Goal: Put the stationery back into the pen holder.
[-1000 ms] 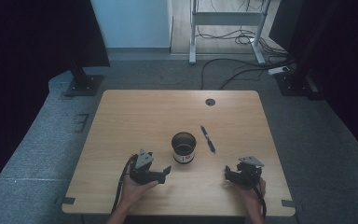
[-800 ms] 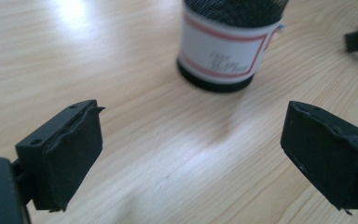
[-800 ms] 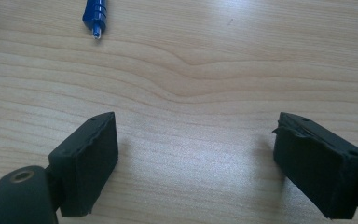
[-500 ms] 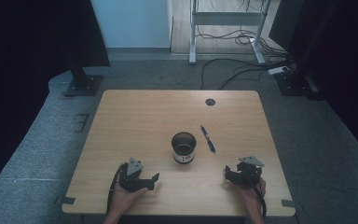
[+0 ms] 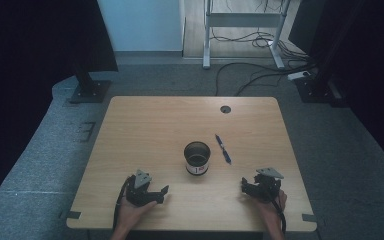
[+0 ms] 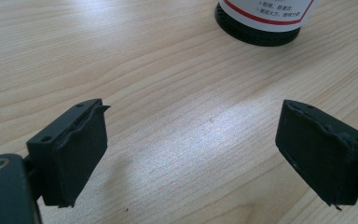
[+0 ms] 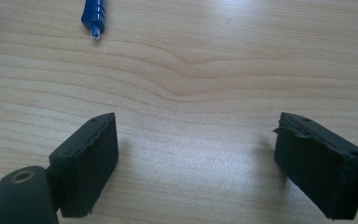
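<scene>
A black cup (image 5: 197,158) with a white, red-banded label stands upright near the middle of the wooden table (image 5: 145,125). Its base (image 6: 261,18) lies ahead of my left gripper. A blue pen (image 5: 223,148) lies just right of the cup, and its tip (image 7: 93,16) is ahead of my right gripper. My left gripper (image 5: 161,192) rests at the front left. Its jaws have just been closing and now stand apart over bare wood (image 6: 193,154). My right gripper (image 5: 244,186) sits at the front right, open (image 7: 196,158) with nothing between its fingers.
A round cable hole (image 5: 225,109) sits near the table's far edge. On the grey floor beyond, a black stand base (image 5: 90,92) is at the left and a metal frame (image 5: 240,30) with cables at the back. The table's front edge is close behind both hands.
My left gripper has drawn back from beside the cup, leftward toward the front edge and lower, with its jaws narrower. The right gripper, cup and pen have not moved.
</scene>
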A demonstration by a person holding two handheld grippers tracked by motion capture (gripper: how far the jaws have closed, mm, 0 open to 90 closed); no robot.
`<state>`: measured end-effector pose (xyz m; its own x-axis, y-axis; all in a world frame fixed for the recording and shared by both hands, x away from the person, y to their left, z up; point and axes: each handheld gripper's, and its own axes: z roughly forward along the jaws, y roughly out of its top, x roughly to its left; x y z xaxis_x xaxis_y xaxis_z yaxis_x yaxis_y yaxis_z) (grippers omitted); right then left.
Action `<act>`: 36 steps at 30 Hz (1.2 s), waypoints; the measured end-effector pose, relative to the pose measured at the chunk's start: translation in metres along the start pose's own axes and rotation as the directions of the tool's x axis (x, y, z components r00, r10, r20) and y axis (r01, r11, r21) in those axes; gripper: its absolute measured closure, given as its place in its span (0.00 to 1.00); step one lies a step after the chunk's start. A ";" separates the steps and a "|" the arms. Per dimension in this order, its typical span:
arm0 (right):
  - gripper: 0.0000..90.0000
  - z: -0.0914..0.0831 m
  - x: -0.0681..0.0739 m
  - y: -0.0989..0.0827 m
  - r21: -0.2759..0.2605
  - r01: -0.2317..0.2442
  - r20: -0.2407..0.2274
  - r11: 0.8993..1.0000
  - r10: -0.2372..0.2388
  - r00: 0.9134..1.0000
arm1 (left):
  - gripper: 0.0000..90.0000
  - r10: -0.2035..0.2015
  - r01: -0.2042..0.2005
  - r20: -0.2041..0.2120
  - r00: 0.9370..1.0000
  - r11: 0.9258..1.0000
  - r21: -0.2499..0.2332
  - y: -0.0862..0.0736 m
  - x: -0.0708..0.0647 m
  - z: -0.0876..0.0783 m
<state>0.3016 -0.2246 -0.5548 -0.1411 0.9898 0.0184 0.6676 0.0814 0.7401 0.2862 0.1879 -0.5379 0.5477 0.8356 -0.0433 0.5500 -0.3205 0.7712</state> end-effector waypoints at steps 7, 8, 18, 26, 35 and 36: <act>0.22 -0.005 0.005 0.005 -0.031 -0.002 -0.002 1.000 0.002 1.000 | 0.10 0.004 -0.004 0.018 1.000 1.000 0.008 -0.001 -0.004 0.002; 0.24 -0.006 0.006 0.007 -0.041 0.005 0.001 0.999 -0.005 1.000 | 0.10 0.009 -0.009 0.019 1.000 1.000 0.007 -0.001 -0.005 0.002; 0.32 -0.005 0.016 0.036 -0.073 0.036 -0.020 0.997 -0.038 0.999 | 0.14 -0.010 0.011 0.011 1.000 0.999 -0.033 0.002 -0.001 -0.007; 0.35 0.005 0.025 0.059 -0.088 0.044 -0.044 0.995 -0.048 0.998 | 0.14 -0.019 0.019 0.021 1.000 1.000 -0.014 0.001 0.001 -0.007; 0.40 0.013 0.033 0.084 -0.092 0.021 -0.094 0.996 -0.029 0.995 | 0.14 -0.022 0.022 0.034 0.999 1.000 0.003 0.002 0.002 -0.009; 0.41 0.015 0.033 0.086 -0.088 0.022 -0.100 0.996 -0.031 0.995 | 0.14 -0.023 0.023 0.034 0.999 1.000 0.005 0.001 0.002 -0.009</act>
<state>0.3650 -0.1828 -0.5004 -0.2341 0.9702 0.0626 0.5977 0.0928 0.7963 0.2829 0.1933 -0.5315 0.5558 0.8272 -0.0830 0.5656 -0.3031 0.7670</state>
